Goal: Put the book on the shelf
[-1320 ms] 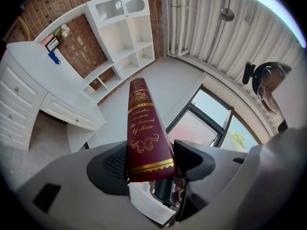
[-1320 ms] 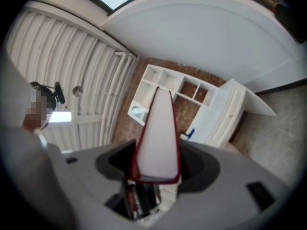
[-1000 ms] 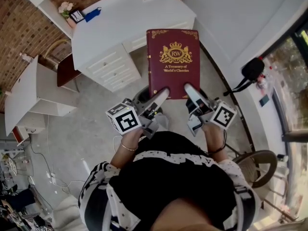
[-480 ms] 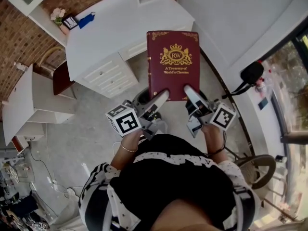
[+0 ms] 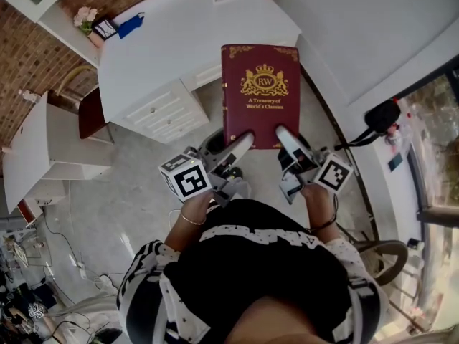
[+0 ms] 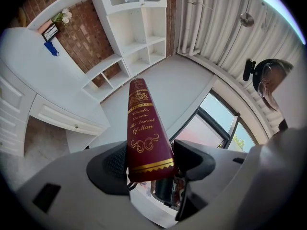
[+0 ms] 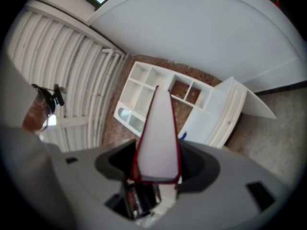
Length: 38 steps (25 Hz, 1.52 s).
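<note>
A dark red book (image 5: 261, 92) with a gold crest on its cover is held flat in the air in front of the person, above the floor. My left gripper (image 5: 241, 143) clamps its near edge at the left corner. My right gripper (image 5: 286, 136) clamps the same edge at the right corner. In the left gripper view the gilt spine (image 6: 144, 128) stands between the black pads of the left gripper (image 6: 149, 163). The right gripper view shows the white page edge (image 7: 158, 138) pinched in the right gripper (image 7: 157, 166). The white shelf unit (image 6: 139, 37) with open compartments stands ahead, against the brick wall.
A white desk (image 5: 172, 41) with drawers (image 5: 161, 110) lies below and left of the book, with flowers (image 5: 82, 18) and a blue item (image 5: 129, 26) at its far corner. A low white table (image 5: 36, 149) is at the left. A black device on a stand (image 5: 380, 113) is at the right.
Both grippers keep their hold on the book, which stays nearly where it was. The room under it has slid a little in the picture, and the desk now sits slightly further left.
</note>
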Each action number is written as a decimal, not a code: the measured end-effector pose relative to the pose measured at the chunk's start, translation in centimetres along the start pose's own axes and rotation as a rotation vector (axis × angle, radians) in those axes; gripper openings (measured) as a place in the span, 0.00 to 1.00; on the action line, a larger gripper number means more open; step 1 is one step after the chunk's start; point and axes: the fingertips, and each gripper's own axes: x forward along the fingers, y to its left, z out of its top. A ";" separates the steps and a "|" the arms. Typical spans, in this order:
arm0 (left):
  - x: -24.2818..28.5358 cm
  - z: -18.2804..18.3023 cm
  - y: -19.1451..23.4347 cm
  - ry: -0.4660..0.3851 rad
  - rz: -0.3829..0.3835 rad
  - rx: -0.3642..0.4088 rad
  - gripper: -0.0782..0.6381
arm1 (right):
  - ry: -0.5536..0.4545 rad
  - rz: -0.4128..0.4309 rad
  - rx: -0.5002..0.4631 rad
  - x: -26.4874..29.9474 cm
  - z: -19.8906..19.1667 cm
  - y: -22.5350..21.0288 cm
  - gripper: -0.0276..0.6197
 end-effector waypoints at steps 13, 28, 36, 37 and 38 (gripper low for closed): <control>1.1 0.3 1.0 0.006 -0.030 0.004 0.54 | -0.021 -0.014 -0.011 0.5 0.6 -1.1 0.48; 1.8 4.2 4.6 0.015 -0.090 -0.030 0.54 | -0.034 -0.077 -0.043 5.2 1.4 -2.1 0.48; 1.8 7.2 7.1 0.011 -0.096 -0.055 0.54 | -0.022 -0.108 -0.044 9.1 1.7 -2.7 0.48; 1.7 7.4 7.3 0.007 -0.096 -0.060 0.54 | -0.018 -0.111 -0.045 9.4 1.6 -2.8 0.48; 1.5 7.5 7.5 0.002 -0.094 -0.063 0.54 | -0.012 -0.113 -0.047 9.7 1.4 -2.8 0.48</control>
